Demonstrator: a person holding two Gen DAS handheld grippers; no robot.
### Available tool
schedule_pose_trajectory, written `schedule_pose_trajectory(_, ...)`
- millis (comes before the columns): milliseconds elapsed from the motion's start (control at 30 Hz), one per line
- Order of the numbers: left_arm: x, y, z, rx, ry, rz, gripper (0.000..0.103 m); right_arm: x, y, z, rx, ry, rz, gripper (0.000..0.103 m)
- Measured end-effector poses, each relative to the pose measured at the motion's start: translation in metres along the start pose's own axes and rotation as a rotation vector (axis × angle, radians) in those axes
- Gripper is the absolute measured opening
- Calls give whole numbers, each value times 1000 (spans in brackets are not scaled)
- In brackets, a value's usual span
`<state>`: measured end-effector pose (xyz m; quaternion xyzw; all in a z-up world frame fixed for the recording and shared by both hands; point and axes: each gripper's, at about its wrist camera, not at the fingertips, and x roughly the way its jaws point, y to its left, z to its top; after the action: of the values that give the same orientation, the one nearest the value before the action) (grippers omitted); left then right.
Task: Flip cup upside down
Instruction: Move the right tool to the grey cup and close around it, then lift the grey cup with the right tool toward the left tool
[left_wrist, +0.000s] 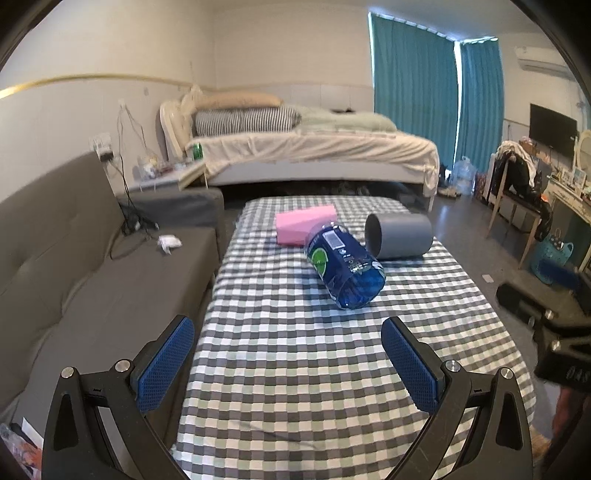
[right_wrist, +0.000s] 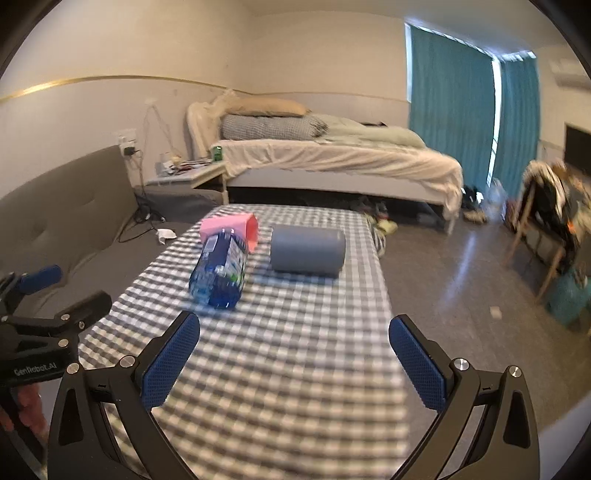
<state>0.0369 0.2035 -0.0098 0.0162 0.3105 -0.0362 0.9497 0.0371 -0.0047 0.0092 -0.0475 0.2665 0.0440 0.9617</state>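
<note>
A grey cup (left_wrist: 400, 236) lies on its side on the checked tablecloth (left_wrist: 295, 350), its open mouth to the left in the left wrist view. It also shows in the right wrist view (right_wrist: 306, 250), side on. My left gripper (left_wrist: 288, 332) is open and empty, well short of the cup. My right gripper (right_wrist: 293, 326) is open and empty, also short of the cup and above the cloth (right_wrist: 280, 369). The right gripper shows at the right edge of the left wrist view (left_wrist: 546, 317); the left gripper shows at the left edge of the right wrist view (right_wrist: 48, 306).
A blue plastic bottle (left_wrist: 345, 267) lies on its side left of the cup, also in the right wrist view (right_wrist: 219, 273). A pink box (left_wrist: 304, 224) lies behind it. A grey sofa (left_wrist: 92, 258) runs along the table's left side. A bed (left_wrist: 314, 151) stands behind.
</note>
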Motion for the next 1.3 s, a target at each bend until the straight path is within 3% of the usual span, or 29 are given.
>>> schedule_pose_trajectory(100, 18, 3, 17, -33, 42, 17, 103, 27, -22, 32, -72, 18, 14, 103)
schedule_pose_trajectory(200, 38, 2, 35, -41, 69, 59, 103, 66, -40, 65, -143, 91, 78, 103)
schedule_pose_trajectory(300, 58, 3, 50, -48, 82, 115, 103, 110, -43, 83, -292, 170, 146, 103)
schedule_pose_trajectory(467, 84, 10, 62, -79, 133, 182, 103, 167, -23, 80, -619, 245, 210, 103)
schedule_pose_trajectory(767, 129, 24, 83, -147, 200, 153, 103, 239, 0, 72, -853, 390, 299, 103)
schedule_pose_trajectory(967, 144, 32, 80, -162, 224, 120, 103, 270, 12, 63, -898, 477, 327, 96)
schedule_pose_trajectory(1000, 144, 32, 79, -160, 230, 119, 103, 274, 15, 61, -894, 497, 326, 89)
schedule_pose_trajectory(1067, 146, 33, 75, -157, 245, 117, 103, 280, 20, 61, -888, 508, 289, 87)
schedule_pose_trajectory(1300, 129, 35, 67, -167, 230, 77, 103, 248, 9, 76, -648, 616, 211, 79)
